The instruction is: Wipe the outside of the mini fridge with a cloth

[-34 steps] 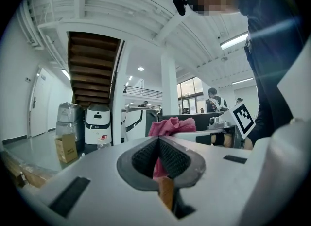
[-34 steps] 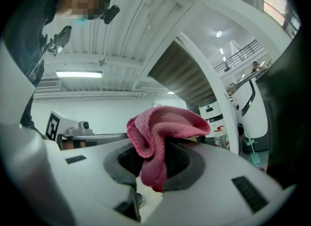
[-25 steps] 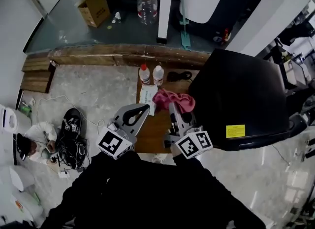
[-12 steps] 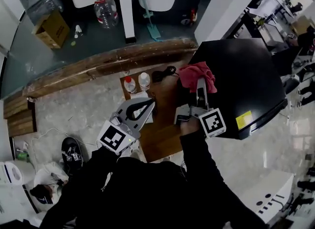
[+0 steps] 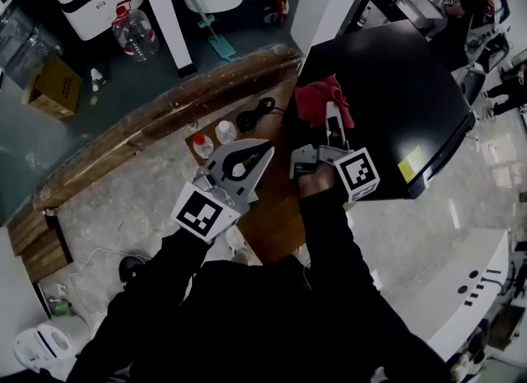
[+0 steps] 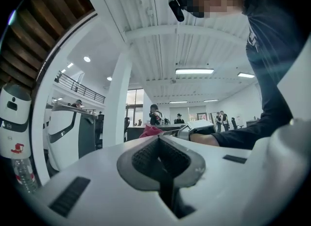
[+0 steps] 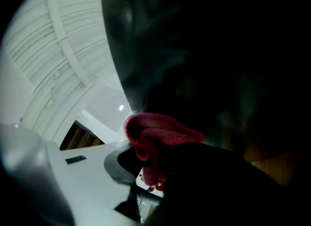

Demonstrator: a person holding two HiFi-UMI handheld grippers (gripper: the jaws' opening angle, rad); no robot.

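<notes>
Now, right gripper (image 5: 331, 118) clamped on red cloth (image 5: 317, 97), bunched against top corner of black mini fridge (image 5: 403, 101). Cloth soft, light, floppy: pinch deep in bunch, should hold. Left gripper (image 5: 262, 149) jaws together, empty, hovering beside.

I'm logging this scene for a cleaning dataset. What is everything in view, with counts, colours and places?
mini fridge: one, black, at the right; a yellow label on its side.
cloth: one, red, against the fridge's near top edge.
small table: one, brown wood, left of the fridge.
small bottles: two, pale, at the table's far end.
cable: one, black, coiled beside the bottles.
water jug: one, clear with red cap, on the floor, top left.
cardboard box: one, brown, on the floor, far left.
left gripper: white-grey, fingers together, empty.
right gripper: white-grey, fingers shut on the cloth.
</notes>
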